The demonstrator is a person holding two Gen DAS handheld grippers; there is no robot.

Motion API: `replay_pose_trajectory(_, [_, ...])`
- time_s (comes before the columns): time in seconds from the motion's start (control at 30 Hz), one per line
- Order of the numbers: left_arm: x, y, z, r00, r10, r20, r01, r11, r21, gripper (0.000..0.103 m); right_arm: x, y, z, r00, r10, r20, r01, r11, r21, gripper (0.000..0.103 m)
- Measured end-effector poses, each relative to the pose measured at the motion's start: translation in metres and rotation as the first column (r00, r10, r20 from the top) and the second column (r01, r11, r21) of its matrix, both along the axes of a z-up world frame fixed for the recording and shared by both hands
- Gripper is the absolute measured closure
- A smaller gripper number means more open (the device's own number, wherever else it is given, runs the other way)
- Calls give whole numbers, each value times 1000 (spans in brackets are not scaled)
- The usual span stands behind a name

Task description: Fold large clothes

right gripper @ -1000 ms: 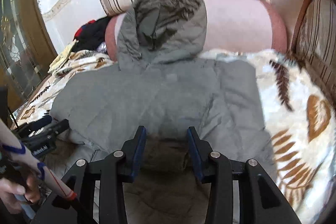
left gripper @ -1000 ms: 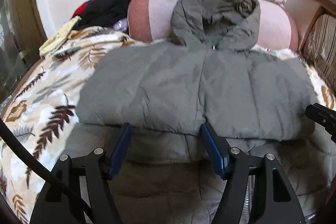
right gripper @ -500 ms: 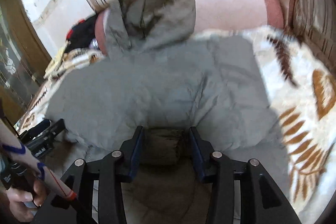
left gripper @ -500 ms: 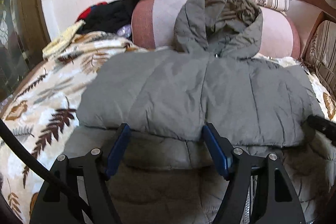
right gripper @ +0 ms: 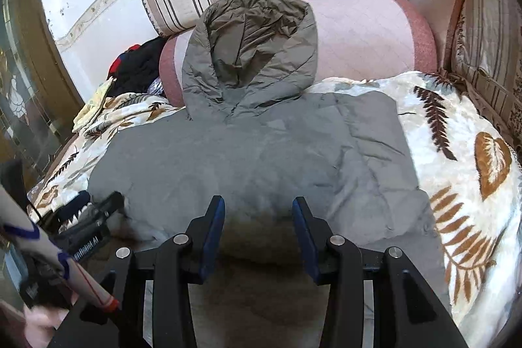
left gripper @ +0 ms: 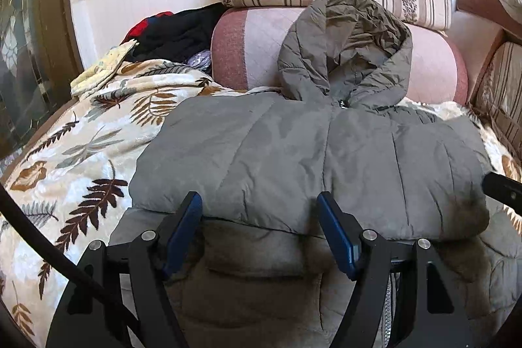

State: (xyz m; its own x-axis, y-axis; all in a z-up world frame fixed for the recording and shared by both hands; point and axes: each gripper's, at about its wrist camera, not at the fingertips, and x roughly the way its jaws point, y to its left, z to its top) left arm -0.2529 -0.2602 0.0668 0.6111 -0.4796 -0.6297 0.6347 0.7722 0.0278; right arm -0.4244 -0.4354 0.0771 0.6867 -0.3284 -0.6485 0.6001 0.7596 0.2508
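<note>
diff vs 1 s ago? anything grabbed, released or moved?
Little. Both grippers, left and right, are open as before, with the jacket's folded edge between their fingers; nothing grabbed or released. The right view shifted briefly and came back, and the jaws look a touch wider. The fold, the hood against the bolster, and the blanket stayed as they were.

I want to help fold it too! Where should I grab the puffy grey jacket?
Probably grab the jacket by its thick folded edge nearest the grippers, coming from the front. That edge bulges up off the blanket, so fingers can slide around it. The hood leans on the cushion.
</note>
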Motion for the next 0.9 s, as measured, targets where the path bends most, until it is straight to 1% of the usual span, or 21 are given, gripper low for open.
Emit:
replay_pose_trajectory(0.03, [2,2,1,1000,5,-8,-5,1000,-10,31,7,0,3,1000,4,-4,-4,1000,3,56])
replay_pose_trajectory(0.07, [6,5,3,1000,13,-18,-14,1000,-22,31,15,-1,7,1000,9,-9,-9,1000,0,54])
replay_pose_trajectory(0.13, [13,10,5,999,32,-33,-34,998,-44,31,35,-1,11,999,29,-44,-29,1000,0,50])
replay_pose_trajectory(0.2, [21,15,6,997,49,-52,-52,997,-62,31,52,-3,9,997,26,-66,-25,1000,3,50])
replay_pose_trajectory(0.27, [30,18,6,995,67,-73,-73,995,-70,31,71,-4,-4,991,30,-133,-30,1000,2,50])
replay_pose_trajectory(0.33, [37,16,1,993,74,-93,-79,996,-52,31,82,-3,-19,984,30,-176,-27,999,18,50])
replay_pose_trajectory(0.37, [43,13,-4,991,73,-116,-76,997,-23,31,84,-3,-26,980,30,-197,-26,999,22,50])
replay_pose_trajectory(0.43, [49,11,-13,985,75,-156,-77,997,-9,31,89,-2,-36,973,27,-231,-23,1000,18,50])
replay_pose_trajectory(0.47, [50,11,-15,984,72,-166,-74,997,-5,30,90,-2,-37,971,28,-239,-24,1000,16,50])
replay_pose_trajectory(0.53, [49,10,-14,985,67,-157,-68,998,-1,30,89,-4,-34,968,32,-248,-24,999,35,50])
replay_pose_trajectory(0.6, [45,13,-7,988,60,-144,-65,997,-31,30,85,-7,-21,970,52,-239,-37,997,67,51])
replay_pose_trajectory(0.63, [44,16,-2,988,52,-142,-61,997,-56,30,82,-10,-10,974,59,-220,-44,996,73,51])
replay_pose_trajectory(0.67, [43,17,2,989,50,-136,-61,995,-73,30,77,-14,8,979,59,-193,-46,996,72,51])
replay_pose_trajectory(0.73, [39,21,8,993,51,-110,-62,993,-104,30,73,-22,36,984,44,-172,-36,998,51,51])
replay_pose_trajectory(0.87, [37,20,10,993,42,-108,-54,992,-113,30,70,-60,97,991,-23,-134,22,1000,-7,51])
replay_pose_trajectory(0.9, [37,19,11,994,40,-106,-52,992,-113,30,73,-69,108,991,-33,-128,32,999,-12,51])
